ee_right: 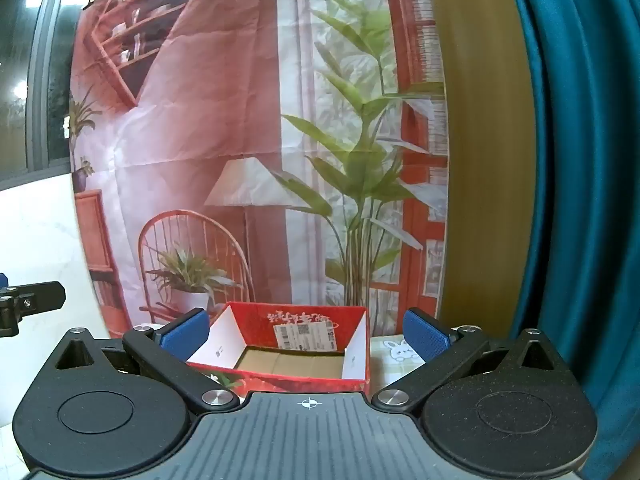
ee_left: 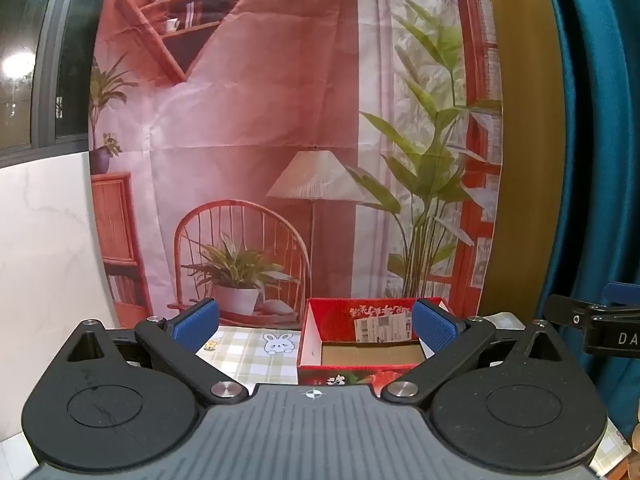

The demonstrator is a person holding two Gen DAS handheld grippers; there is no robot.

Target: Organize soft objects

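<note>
An open red cardboard box is seen standing on the counter, which is covered with a green-and-white checked cloth printed with small white rabbits. The box is shown to be rectangular and lidless, with red outer walls bearing white lettering and a floral print along the near side, white inner side walls, and a plain brown cardboard floor. A white shipping label with barcodes is stuck on the inside of the far wall. No soft objects can be made out inside the box or on the visible part of the counter.

In the left wrist view the left gripper is held level just before the box, its blue-padded fingers spread wide with nothing between them; the box lies ahead and toward the right finger. In the right wrist view the right gripper is likewise spread apart and holds nothing, and the same box is framed between its blue pads, slightly toward the left one. Part of the other gripper's black body is seen at the edge of each view.

Behind the counter a printed fabric backdrop with a chair, a lamp and potted plants is hung, with a teal curtain to the right of it.
</note>
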